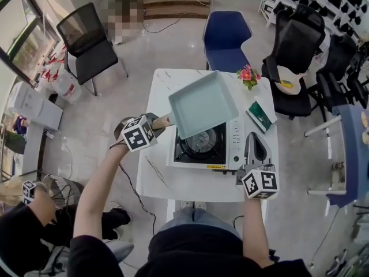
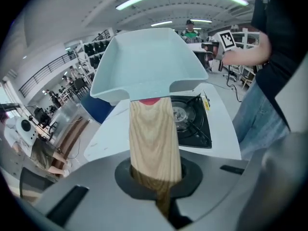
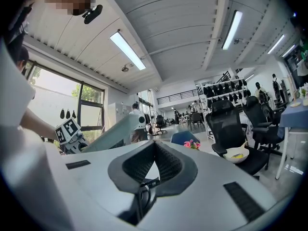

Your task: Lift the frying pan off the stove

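We hold the left gripper [image 1: 163,122] clenched on the light wooden handle [image 2: 153,138] of the pale blue-green square frying pan [image 1: 203,103], its fingers [image 2: 86,196] pressing the handle from both sides. The pan body hangs out past the fingertips, tilted, and looks clear of the white portable gas stove [image 1: 233,137], whose black burner [image 2: 185,117] shows below and beyond the fingers. The right gripper [image 1: 258,140] waits well apart from the left fingers, its own fingers closed on nothing.

We judge the main risk to be the lever: all the pan's weight sits far ahead of the grip, so the smooth handle could roll or slide between the fingers and the pan could swing down. If it dips, its near edge could clip the burner or drag the stove across the white bench [image 1: 155,178]. With only one grip, nothing would catch it.
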